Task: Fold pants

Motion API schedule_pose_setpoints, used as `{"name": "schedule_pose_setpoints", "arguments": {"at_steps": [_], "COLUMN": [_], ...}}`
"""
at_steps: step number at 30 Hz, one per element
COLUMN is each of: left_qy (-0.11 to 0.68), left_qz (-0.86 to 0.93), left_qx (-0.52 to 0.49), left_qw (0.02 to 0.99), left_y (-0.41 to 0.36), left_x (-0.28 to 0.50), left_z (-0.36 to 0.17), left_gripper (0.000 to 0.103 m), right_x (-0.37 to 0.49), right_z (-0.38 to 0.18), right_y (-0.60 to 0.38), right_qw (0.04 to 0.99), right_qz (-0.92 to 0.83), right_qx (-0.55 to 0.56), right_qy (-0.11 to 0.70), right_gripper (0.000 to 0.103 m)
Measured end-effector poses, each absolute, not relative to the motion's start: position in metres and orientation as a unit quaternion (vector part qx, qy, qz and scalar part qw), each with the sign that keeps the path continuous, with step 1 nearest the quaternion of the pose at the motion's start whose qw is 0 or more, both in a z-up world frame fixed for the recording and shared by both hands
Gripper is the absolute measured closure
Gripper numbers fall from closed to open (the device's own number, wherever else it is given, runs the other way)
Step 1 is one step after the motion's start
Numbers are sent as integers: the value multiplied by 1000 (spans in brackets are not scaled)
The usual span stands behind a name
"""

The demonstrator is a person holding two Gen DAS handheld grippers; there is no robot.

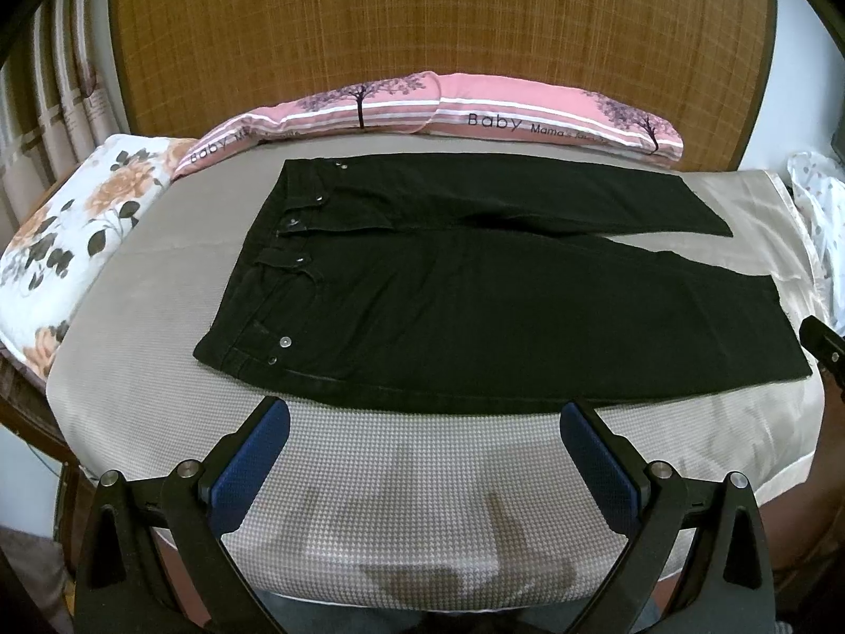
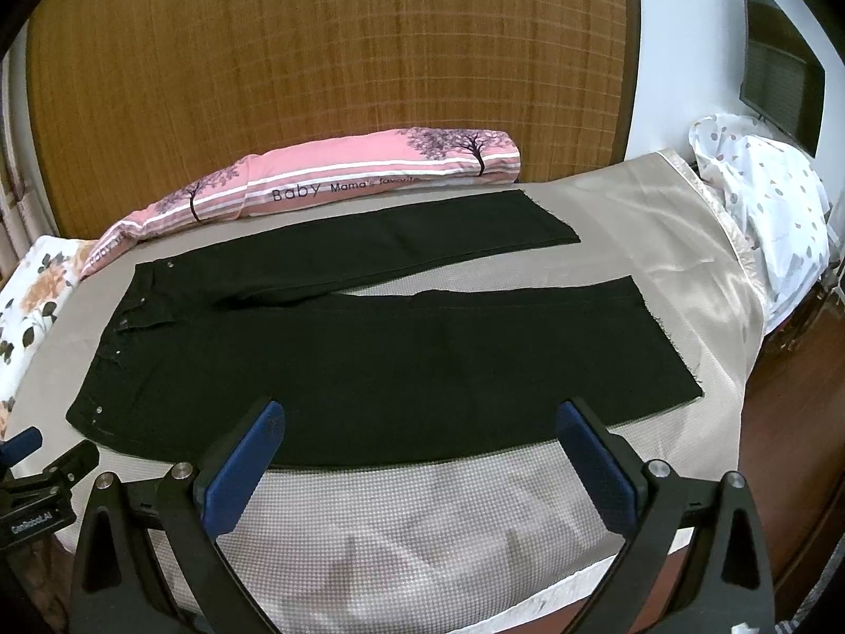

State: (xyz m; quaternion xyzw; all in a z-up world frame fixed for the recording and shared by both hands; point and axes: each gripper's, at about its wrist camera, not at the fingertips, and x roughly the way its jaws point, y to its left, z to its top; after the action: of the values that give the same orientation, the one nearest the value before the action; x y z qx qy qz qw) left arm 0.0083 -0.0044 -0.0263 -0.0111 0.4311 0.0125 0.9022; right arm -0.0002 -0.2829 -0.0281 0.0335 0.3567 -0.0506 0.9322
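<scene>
Black pants (image 1: 475, 306) flat on bed (image 1: 422, 475), both grippers above the near edge, holding nothing.

Pants unfolded, front up, waistband to the left, legs running right and splayed in a narrow V; the far leg lies near the pink pillow (image 1: 449, 111). Silver rivets and fly buttons show at the waist; cut hems look slightly frayed in the right wrist view. Fabric dark, mostly smooth, small creases at the crotch. Cover beneath is a fine houndstooth weave. Left gripper (image 1: 425, 422): blue-padded fingers wide apart, short of the near pant edge. Right gripper (image 2: 420, 422): fingers likewise wide apart, tips over the near leg's edge; contact cannot be told. Floral pillow (image 1: 79, 222) at left.
</scene>
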Motion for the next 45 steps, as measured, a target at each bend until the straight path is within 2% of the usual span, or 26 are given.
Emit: {"name": "schedule_pose_setpoints", "arguments": {"at_steps": [29, 38, 45], "left_qy": [450, 443, 439], "left_qz": [12, 45, 32], "left_qx": [-24, -35, -87], "left_qw": [893, 895, 893], "left_y": [8, 54, 118], "left_x": [23, 58, 122], "left_z": [-40, -38, -21], "left_gripper": [2, 2, 3], "right_x": [21, 48, 86], "right_z": [-42, -53, -57], "right_y": [-283, -289, -294], "right_qw": [922, 912, 908], "right_qz": [-53, -30, -8], "right_qx": [18, 7, 22], "right_qy": [384, 409, 419], "right_gripper": [1, 1, 1]}}
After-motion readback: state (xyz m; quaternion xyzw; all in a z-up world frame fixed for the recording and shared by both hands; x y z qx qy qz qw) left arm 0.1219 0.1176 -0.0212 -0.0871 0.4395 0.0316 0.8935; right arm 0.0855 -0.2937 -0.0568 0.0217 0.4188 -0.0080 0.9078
